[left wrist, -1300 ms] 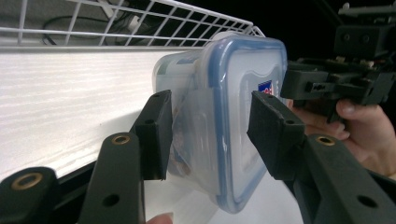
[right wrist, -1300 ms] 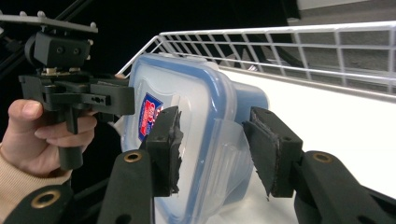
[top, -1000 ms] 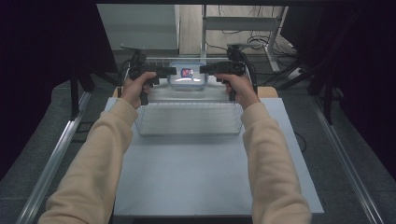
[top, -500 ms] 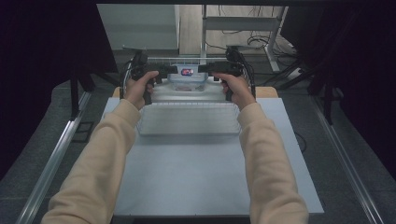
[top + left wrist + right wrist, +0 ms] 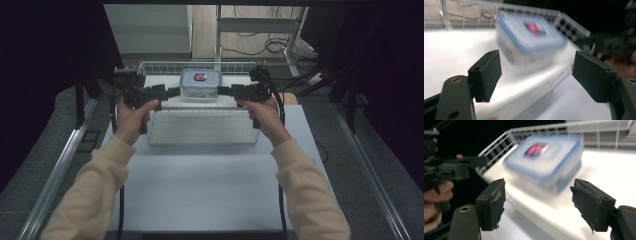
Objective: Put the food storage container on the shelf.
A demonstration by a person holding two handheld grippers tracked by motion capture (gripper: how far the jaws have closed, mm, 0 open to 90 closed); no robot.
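Observation:
A clear plastic container with a blue-rimmed lid and a red-blue label [image 5: 200, 82] stands on the white surface at the back of the table. My left gripper [image 5: 173, 92] points at it from the left and my right gripper [image 5: 224, 90] from the right, both open and a little short of its sides. In the left gripper view the blurred container [image 5: 529, 37] lies beyond the open gripper [image 5: 537, 72], jaws wide apart. The right gripper view shows the same container [image 5: 546, 157] ahead of the open gripper [image 5: 541, 200]. Nothing is between either pair of jaws.
A low white wire basket [image 5: 202, 127] sits just in front of the container, between the person's hands. A wire fence [image 5: 165, 66] runs behind and beside the container. The white table top [image 5: 210, 190] stretches toward the person. Dark curtains flank both sides.
Both hands have drawn slightly outward and toward the person, so the grippers now stand off the container's sides. The container has stayed in place.

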